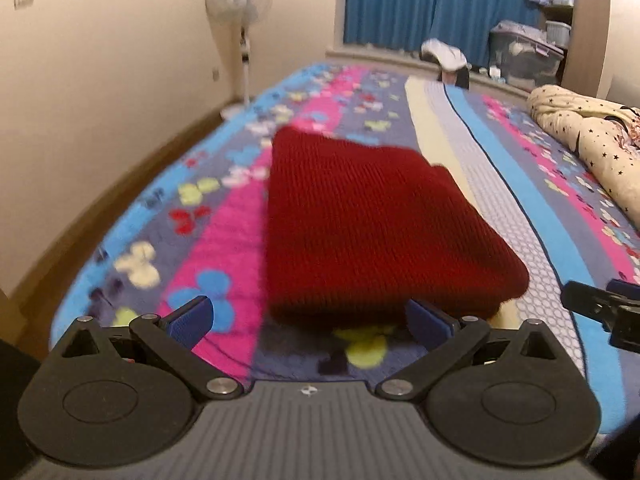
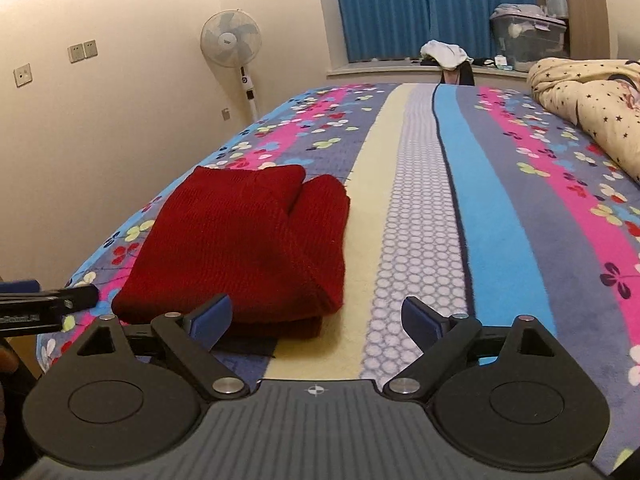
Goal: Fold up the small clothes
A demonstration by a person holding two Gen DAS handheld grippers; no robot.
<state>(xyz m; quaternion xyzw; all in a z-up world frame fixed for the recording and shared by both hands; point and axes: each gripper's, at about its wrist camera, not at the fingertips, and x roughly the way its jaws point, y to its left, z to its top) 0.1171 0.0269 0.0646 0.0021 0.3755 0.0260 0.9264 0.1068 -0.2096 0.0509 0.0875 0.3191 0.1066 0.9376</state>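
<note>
Left gripper [image 1: 310,314] wide open, nothing between the blue pads, pointing down at the bed. Red knit sweater [image 1: 372,224] dead ahead of it, near edge sitting just past the fingertips, right pad tucked close under that edge but not pinching anything as far as visible. Looks already folded into a chunky rectangle, long axis running away from the gripper up the bed.

Right gripper [image 2: 316,318] also spread open and empty. From this side the sweater [image 2: 248,248] sits ahead and off to the left, left pad just in front of its near corner, right pad over bare bedspread. A rolled flap visible along the sweater's right side, so not a perfectly tidy stack.

So: left gripper lined up square on the sweater, right gripper offset to its right. Probably the left one nearer for any next grab at the near edge; right would need to slide left first. Pretty much looks like the fold is done or one tidy-up away, just a guess.

Bedspread [image 2: 480,208] striped and flowery underneath. Cream starry blanket [image 2: 592,120] bunched at far right, well apart. Fan [image 2: 231,38] by the wall, blue curtains [image 2: 420,4] at the back.
</note>
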